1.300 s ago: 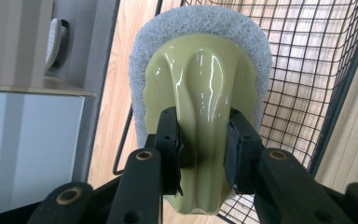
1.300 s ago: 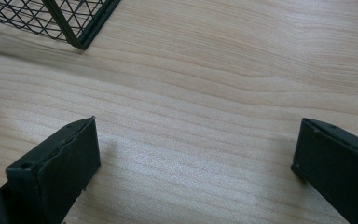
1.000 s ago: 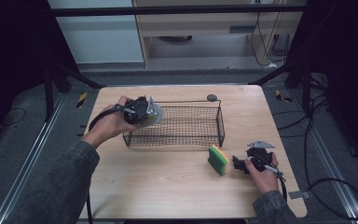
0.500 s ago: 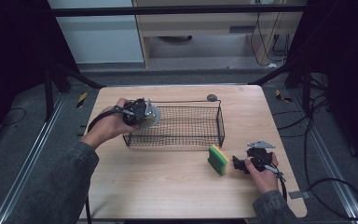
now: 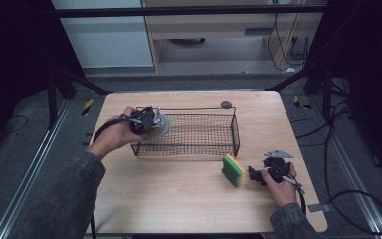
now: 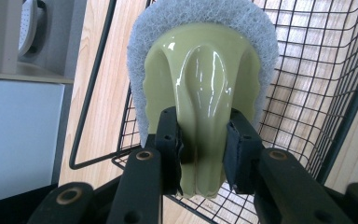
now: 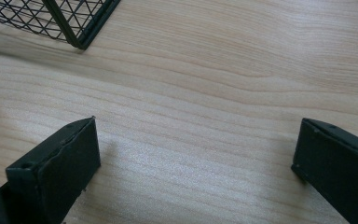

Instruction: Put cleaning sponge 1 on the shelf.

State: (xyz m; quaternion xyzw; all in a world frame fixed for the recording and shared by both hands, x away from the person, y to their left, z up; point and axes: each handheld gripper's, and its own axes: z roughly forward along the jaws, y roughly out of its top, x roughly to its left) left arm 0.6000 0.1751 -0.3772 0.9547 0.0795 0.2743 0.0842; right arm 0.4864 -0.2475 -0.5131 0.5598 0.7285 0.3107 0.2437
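At the left end of the black wire mesh basket [image 5: 189, 133], your left gripper [image 6: 200, 154] clamps the pale green plastic scrubber with a white pad [image 6: 205, 84]. Your right gripper [image 7: 196, 163] sits wide apart on the wooden table [image 5: 179, 199], just beside the green-and-yellow sponge [image 5: 232, 170].

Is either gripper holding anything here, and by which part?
The left gripper grips the green scrubber by its raised handle ridge, over the wire basket. The right gripper is open, holding nothing.
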